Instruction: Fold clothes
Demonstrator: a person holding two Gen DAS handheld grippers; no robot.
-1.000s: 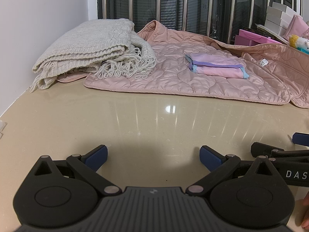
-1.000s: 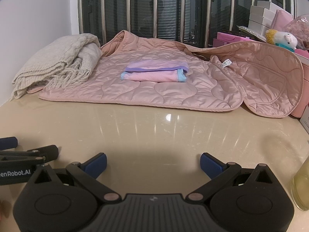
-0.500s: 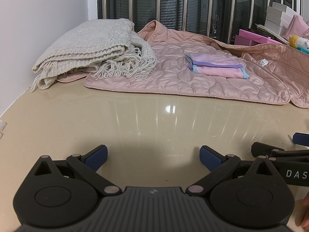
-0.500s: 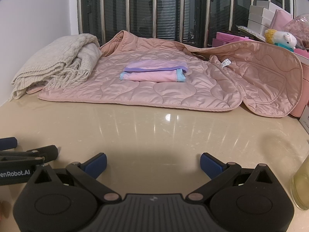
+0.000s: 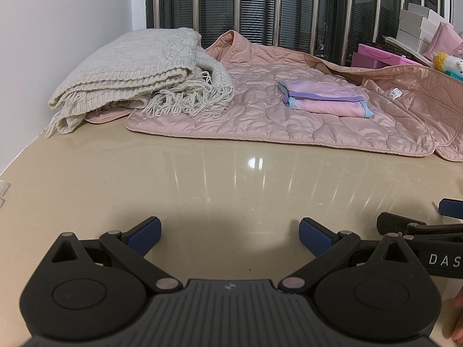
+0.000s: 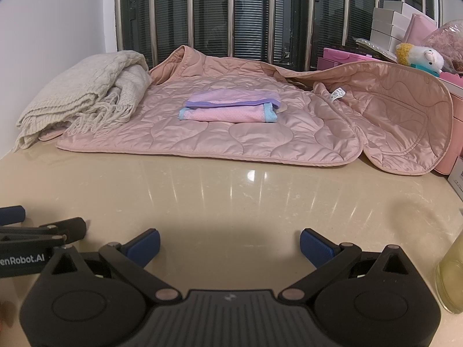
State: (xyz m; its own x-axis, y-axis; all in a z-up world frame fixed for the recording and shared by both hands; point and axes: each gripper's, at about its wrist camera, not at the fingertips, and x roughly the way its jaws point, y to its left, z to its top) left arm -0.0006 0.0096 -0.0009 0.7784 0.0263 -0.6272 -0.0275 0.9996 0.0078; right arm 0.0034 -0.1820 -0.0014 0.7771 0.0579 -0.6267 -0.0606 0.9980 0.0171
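One small folded pink-and-lilac garment (image 6: pixel 230 109) lay on the middle of a spread pink quilted jacket (image 6: pixel 220 136), at the far side of the glossy beige tabletop (image 6: pixel 231 199). Folded cream knitted fringed blanket (image 5: pixel 139 72) overlapped the jacket's left edge. Left gripper (image 5: pixel 230 232) and right gripper (image 6: pixel 230 241) sat low over bare tabletop, side by side, well short of the clothes, both spread wide and empty.

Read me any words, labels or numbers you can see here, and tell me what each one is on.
"DAS", cut off at the frame edge: on the right gripper.
"enRobot.AI", start cut off: on the left gripper.
White care tag on the pink quilted jacket: too small to read.
Box at the right edge: print blurred.
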